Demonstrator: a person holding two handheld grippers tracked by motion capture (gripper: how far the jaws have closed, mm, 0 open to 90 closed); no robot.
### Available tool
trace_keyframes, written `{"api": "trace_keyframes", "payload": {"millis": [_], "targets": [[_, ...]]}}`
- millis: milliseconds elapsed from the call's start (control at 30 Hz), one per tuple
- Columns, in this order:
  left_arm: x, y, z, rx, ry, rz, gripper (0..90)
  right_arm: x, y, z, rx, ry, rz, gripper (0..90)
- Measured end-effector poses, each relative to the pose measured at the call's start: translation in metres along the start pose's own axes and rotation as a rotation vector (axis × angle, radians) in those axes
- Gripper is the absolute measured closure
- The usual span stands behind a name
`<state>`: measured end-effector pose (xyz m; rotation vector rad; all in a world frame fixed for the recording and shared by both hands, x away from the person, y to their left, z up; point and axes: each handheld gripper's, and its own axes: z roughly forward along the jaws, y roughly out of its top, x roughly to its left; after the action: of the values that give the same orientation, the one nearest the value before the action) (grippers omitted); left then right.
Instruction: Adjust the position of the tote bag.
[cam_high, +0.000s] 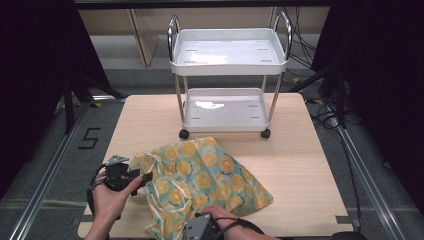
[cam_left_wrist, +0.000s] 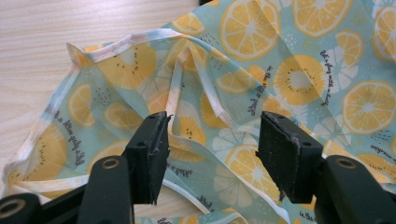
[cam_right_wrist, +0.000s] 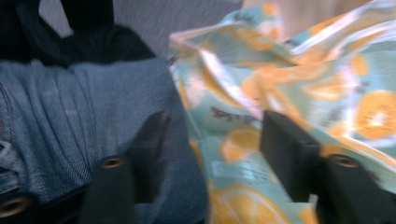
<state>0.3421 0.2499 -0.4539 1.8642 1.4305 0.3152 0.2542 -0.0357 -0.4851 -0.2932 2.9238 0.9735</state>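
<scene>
Near edge, right: right gripper (cam_high: 200, 227) sits low at the table's (cam_high: 300, 165) front edge; in its own view the jaws stand wide with nothing pinched, cloth lying between and beyond them. That view is blurred, so contact with the cloth cannot be told.
Near edge, left: left gripper (cam_left_wrist: 212, 149) is held at the cloth's left border, jaws wide apart, hovering over a pale hem band (cam_left_wrist: 187, 79). Pads are not pressing on fabric.
Task's thing: teal thin cloth with an orange-slice print and pale hem (cam_high: 210, 180), crumpled and partly folded on the near half of the light wooden table, one corner hanging over the front edge toward the person's denim-clad lap (cam_right_wrist: 70, 107).
Step in hand (judged): taking fresh grips on the cloth's edges to spread or fold it.
How to do it well: bring each pair of jaws down onto a hem rather than the loose middle; take a single layer, since the folds overlap near the left gripper; close fully before lifting; keep both grips on the same edge so the cloth opens flat.
Risk: thin fabric may slip or bunch.
Far side: white two-tier plastic cart with chrome posts and black castors (cam_high: 227, 65), well apart from the cloth.
</scene>
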Motion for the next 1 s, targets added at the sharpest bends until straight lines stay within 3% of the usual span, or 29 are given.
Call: {"api": "trace_keyframes", "payload": {"millis": [67,133,200,233,267,300,333,400,500,533,633,667,700,733,900,967,1000], "targets": [[0.000,0.000,0.000,-0.010,0.002,-0.009,42.5,0.001,0.000,0.012,0.044,-0.005,-0.020,36.5],[0.000,0.000,0.000,-0.011,0.002,-0.011,42.5,-0.002,0.000,0.016,0.072,-0.052,-0.093,34.7],[0.000,0.000,0.000,-0.003,-0.003,-0.005,42.5,-0.002,-0.001,0.019,0.099,-0.070,-0.083,35.9],[0.000,0.000,0.000,-0.001,0.000,0.000,42.4,-0.006,-0.001,0.021,0.102,-0.077,-0.120,39.0],[0.000,0.000,0.000,0.001,-0.001,0.001,42.4,-0.006,-0.004,0.022,0.094,-0.062,-0.007,50.4],[0.000,0.000,0.000,0.001,-0.001,0.001,42.4,-0.006,-0.004,0.022,0.094,-0.062,-0.007,50.4],[0.000,0.000,0.000,-0.001,0.000,-0.001,42.4,-0.010,-0.005,0.020,0.079,-0.067,0.021,57.8],[0.001,0.000,0.001,0.001,-0.003,-0.004,42.4,-0.014,-0.005,0.019,0.076,-0.063,0.042,62.4],[0.001,0.000,0.000,0.003,0.000,0.001,42.4,-0.015,-0.005,0.018,0.077,-0.039,0.051,64.1],[0.001,0.000,0.001,0.005,0.000,0.001,42.4,-0.015,-0.004,0.017,0.077,-0.023,0.055,72.0],[0.000,0.000,0.001,0.005,0.000,0.000,42.4,-0.015,-0.004,0.016,0.072,-0.013,0.047,76.8],[0.000,-0.001,0.001,0.007,0.000,0.000,42.4,-0.015,-0.005,0.015,0.070,0.030,0.108,86.0],[0.000,-0.001,0.001,0.007,0.000,0.000,42.4,-0.015,-0.005,0.015,0.070,0.030,0.108,86.0],[0.001,-0.001,0.001,0.007,0.000,0.000,42.4,-0.016,-0.007,0.013,0.072,0.049,0.157,89.7],[0.003,0.000,0.000,0.000,-0.002,-0.008,42.5,-0.019,-0.005,0.005,0.052,0.043,0.138,90.0],[0.004,0.000,-0.002,-0.008,0.004,-0.011,42.6,-0.023,-0.004,-0.008,0.039,-0.011,0.121,90.0],[0.005,0.001,-0.002,-0.021,0.005,-0.020,42.7,-0.024,-0.005,-0.013,0.038,-0.012,0.128,90.0]]}}
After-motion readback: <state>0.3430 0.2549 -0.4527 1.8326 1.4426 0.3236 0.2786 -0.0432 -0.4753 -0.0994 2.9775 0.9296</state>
